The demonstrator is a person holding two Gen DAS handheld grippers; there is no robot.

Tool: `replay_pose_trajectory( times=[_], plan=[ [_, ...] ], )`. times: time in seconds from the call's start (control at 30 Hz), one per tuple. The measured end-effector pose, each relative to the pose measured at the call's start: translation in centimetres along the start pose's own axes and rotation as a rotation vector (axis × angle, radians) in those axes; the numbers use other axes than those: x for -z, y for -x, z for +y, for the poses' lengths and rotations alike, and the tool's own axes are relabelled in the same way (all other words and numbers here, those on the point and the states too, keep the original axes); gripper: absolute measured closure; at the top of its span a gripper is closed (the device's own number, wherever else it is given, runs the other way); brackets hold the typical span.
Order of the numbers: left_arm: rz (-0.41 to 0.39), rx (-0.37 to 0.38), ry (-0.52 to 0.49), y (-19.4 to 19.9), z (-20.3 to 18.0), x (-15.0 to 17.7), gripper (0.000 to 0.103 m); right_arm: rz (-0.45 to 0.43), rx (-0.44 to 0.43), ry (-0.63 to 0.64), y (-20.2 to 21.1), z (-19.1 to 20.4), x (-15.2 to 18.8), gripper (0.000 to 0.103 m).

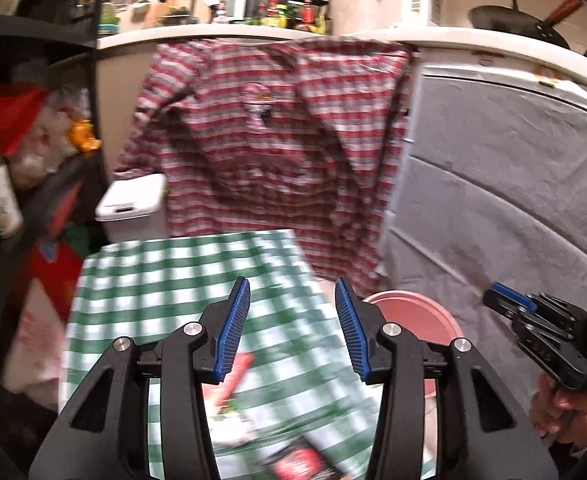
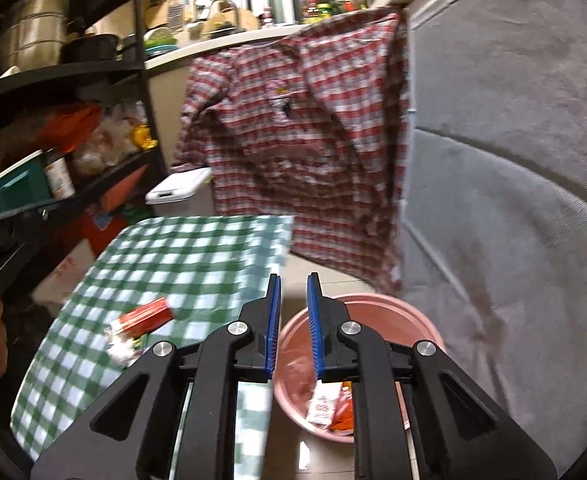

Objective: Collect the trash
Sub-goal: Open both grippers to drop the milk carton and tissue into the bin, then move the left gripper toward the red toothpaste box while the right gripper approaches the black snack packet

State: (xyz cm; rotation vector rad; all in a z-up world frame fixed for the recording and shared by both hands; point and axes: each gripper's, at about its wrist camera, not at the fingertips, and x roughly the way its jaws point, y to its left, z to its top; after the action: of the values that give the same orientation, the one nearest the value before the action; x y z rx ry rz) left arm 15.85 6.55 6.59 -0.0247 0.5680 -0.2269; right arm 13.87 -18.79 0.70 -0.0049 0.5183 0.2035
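The pink basin [image 2: 357, 312] sits on the floor beside the checked worktop [image 2: 165, 248] and holds wrappers. Still on the cloth — a red carton [image 2: 147, 314], light, crushable, best pinched across its flat sides. Left gripper [image 1: 292, 328] half open, empty; right gripper [image 2: 294, 326] nearly closed, empty.

pink basin [image 2: 393, 312], red packet [image 2: 149, 314], checked cloth [image 2: 197, 256]

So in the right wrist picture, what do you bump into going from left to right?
Black shelves → green checked tablecloth → red box → right gripper → pink bucket → grey cloth.
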Motion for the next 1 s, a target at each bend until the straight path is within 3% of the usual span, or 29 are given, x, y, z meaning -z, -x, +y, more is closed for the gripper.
replay_pose_trajectory(
  times=[0.33,0.67,1.0],
  plan=[
    [0.004,-0.088,0.113,1.2,8.9,2.9,0.062,0.098,-0.14,0.103,-0.5,7.6,4.9,0.089],
    [0.019,-0.134,0.09,1.5,12.0,4.7,0.062,0.234,-0.197,0.202,-4.0,12.6,9.7,0.089],
    [0.039,-0.122,0.065,1.2,12.4,5.6,0.062,0.416,-0.198,0.172,-8.4,12.6,12.3,0.088]
  ],
)
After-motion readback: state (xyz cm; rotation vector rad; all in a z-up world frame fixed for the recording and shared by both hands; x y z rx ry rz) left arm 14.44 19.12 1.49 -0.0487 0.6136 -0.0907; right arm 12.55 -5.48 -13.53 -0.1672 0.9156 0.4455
